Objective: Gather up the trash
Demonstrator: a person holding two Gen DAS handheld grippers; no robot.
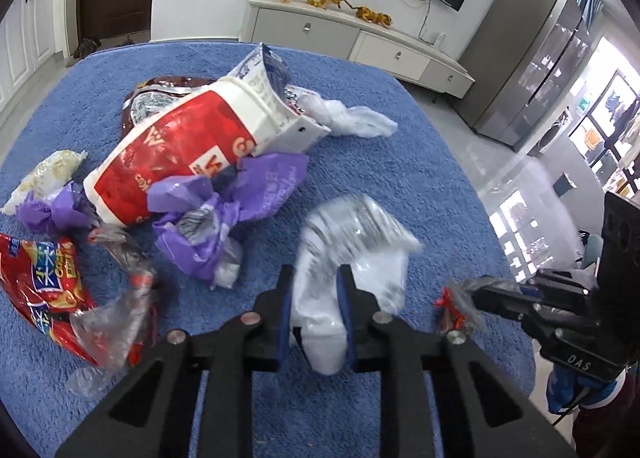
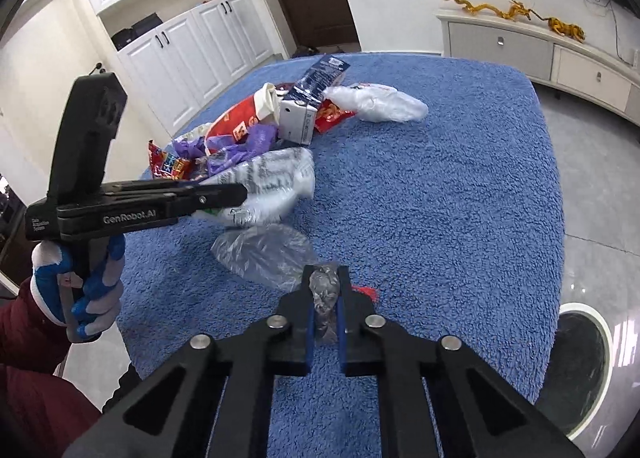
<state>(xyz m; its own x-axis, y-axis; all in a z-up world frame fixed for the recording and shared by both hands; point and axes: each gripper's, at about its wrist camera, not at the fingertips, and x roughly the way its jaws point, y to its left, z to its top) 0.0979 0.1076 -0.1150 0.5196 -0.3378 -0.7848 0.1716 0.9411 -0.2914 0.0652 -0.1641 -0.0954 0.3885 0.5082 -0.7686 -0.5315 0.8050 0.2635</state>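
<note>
My left gripper is shut on a white printed plastic bag and holds it over the blue carpeted table. It also shows in the right wrist view with the same bag. My right gripper is shut on a clear crumpled plastic wrapper, which has a red bit beside it. In the left wrist view the right gripper holds that wrapper at the right. A pile of trash lies behind: a red and white paper bag, purple plastic, a red snack packet.
A white carton and a clear white bag lie at the far side of the pile. A white round bin stands on the floor at the right of the table. A white TV cabinet stands behind.
</note>
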